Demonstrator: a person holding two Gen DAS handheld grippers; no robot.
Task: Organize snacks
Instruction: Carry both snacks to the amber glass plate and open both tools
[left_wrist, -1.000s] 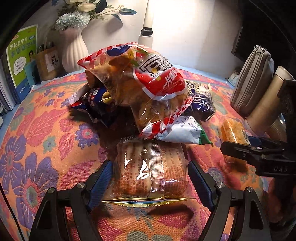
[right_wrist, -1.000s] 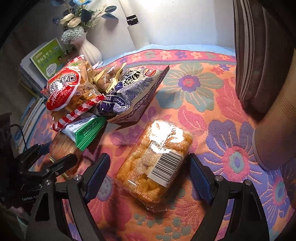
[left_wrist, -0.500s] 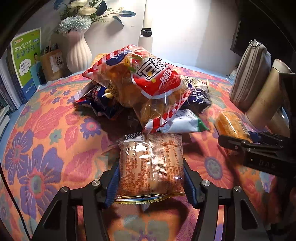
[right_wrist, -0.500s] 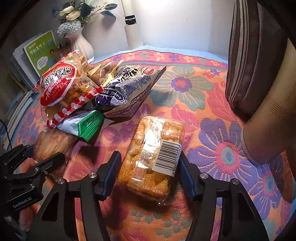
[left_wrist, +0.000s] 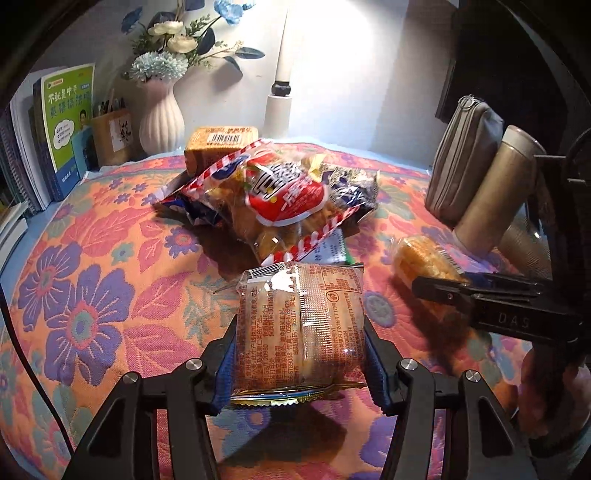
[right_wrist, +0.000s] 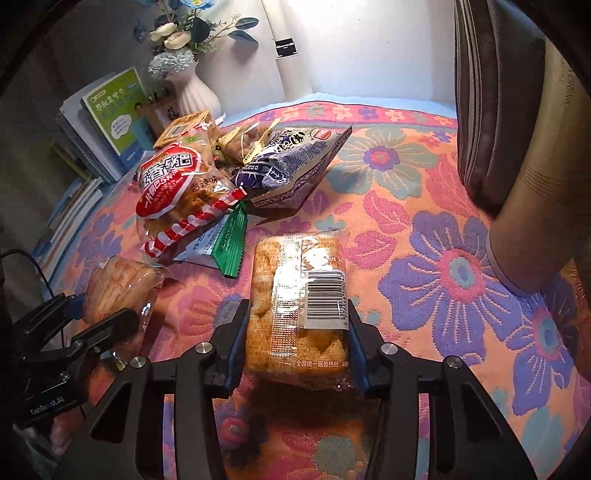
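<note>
In the left wrist view, books (left_wrist: 55, 136) stood at the upper left edge, with a white ribbed vase (left_wrist: 161, 123) of flowers just right of them. A heap of snack bags (left_wrist: 273, 195) lay in the upper middle of the floral cloth (left_wrist: 85, 280), a red-and-white crisp bag (left_wrist: 284, 192) on top and a boxy orange packet (left_wrist: 220, 142) behind it. At the lower centre, the left gripper (left_wrist: 300, 354) had its blue pads pressed against both sides of a clear pack of brown biscuits (left_wrist: 301, 328), printed side up. Its jaws had just been closing, with the pack between them. Further right, the right gripper (left_wrist: 447, 286) showed side-on, clamped on a yellow pastry pack (left_wrist: 421, 258). A grey pouch (left_wrist: 461, 162) and a beige flask (left_wrist: 495, 188) stood at the upper right.

In the right wrist view, the left gripper (right_wrist: 92, 314) sat at the lower left edge with the biscuit pack (right_wrist: 118, 284) in it. The heap (right_wrist: 240, 166) lay in the upper left. At the lower centre, the right gripper (right_wrist: 297, 347) squeezed the pastry pack (right_wrist: 295, 306) from both sides, barcode label up; those jaws had also just been closing onto it. The pouch (right_wrist: 495, 110) filled the upper right.
</note>
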